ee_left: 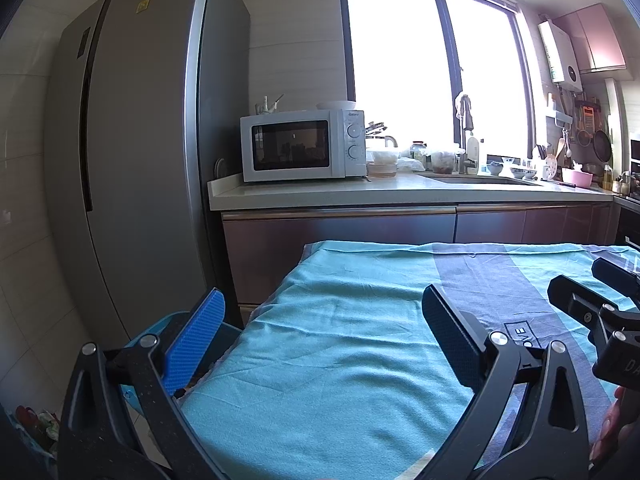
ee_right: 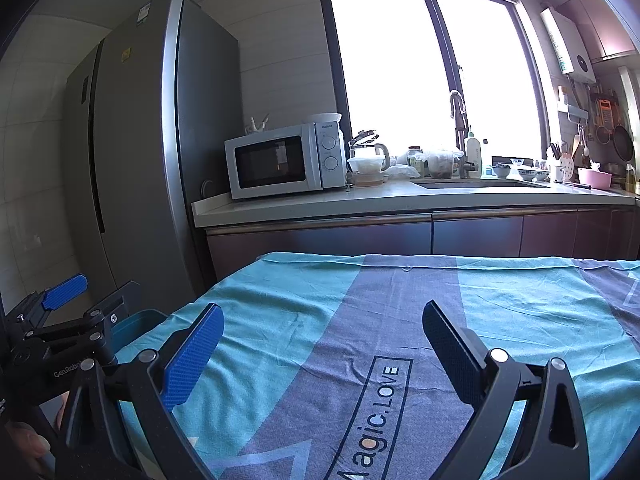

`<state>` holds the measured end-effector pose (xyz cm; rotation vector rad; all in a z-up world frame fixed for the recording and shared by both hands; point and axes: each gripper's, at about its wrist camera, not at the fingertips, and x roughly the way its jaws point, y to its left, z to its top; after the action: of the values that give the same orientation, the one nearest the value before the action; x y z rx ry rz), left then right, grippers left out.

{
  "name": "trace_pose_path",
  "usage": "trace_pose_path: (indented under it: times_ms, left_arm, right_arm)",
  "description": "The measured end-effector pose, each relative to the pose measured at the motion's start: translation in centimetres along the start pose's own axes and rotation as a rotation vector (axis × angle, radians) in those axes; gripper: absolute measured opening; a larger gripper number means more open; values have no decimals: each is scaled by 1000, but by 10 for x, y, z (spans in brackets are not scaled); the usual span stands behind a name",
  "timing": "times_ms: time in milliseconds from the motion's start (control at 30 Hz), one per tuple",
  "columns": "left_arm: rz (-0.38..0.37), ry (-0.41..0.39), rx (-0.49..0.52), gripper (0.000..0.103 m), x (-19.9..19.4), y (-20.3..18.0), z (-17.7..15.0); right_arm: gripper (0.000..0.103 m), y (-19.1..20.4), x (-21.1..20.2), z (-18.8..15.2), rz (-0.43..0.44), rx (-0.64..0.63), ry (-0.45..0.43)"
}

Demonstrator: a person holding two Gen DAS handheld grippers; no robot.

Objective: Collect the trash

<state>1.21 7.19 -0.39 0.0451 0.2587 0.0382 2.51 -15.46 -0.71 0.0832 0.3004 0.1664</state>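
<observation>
A: Quick one. Left gripper (ee_left: 324,344)?
B: Fingers spread wide, nothing between them. It hangs over the left edge of the table, above the teal cloth (ee_left: 340,360).
A: Right gripper (ee_right: 322,354)?
B: Same, spread wide and holding nothing. Over the grey stripe of the cloth, just behind the "Magic.LOVE" print (ee_right: 376,412). The two tools sit side by side, near each other, not touching.
A: Trash?
B: Can't see any on the cloth. Blue bin (ee_right: 138,326) stands just beside the table's left edge, below the left gripper. Low in the left view's corner there's something colourful (ee_left: 38,426) inside a container, too blurred to say what.
A: Background?
B: Grey fridge (ee_left: 132,160) on the left, white microwave (ee_left: 302,146) on the counter (ee_left: 360,192) beside it, then jars and bowls, sink (ee_right: 480,184) under the bright window (ee_left: 432,72). Pink bowl (ee_right: 595,178) far right.
A: Hands?
B: Fingertips only, at the frame edges.
</observation>
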Motion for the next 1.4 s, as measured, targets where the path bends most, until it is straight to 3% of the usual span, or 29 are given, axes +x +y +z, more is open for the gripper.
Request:
trace_pose_path:
  times_ms: [1400]
  left_arm:
    - [-10, 4, 6, 97, 4, -4, -3]
  right_arm:
    - [96, 1, -4, -1, -11, 17, -3]
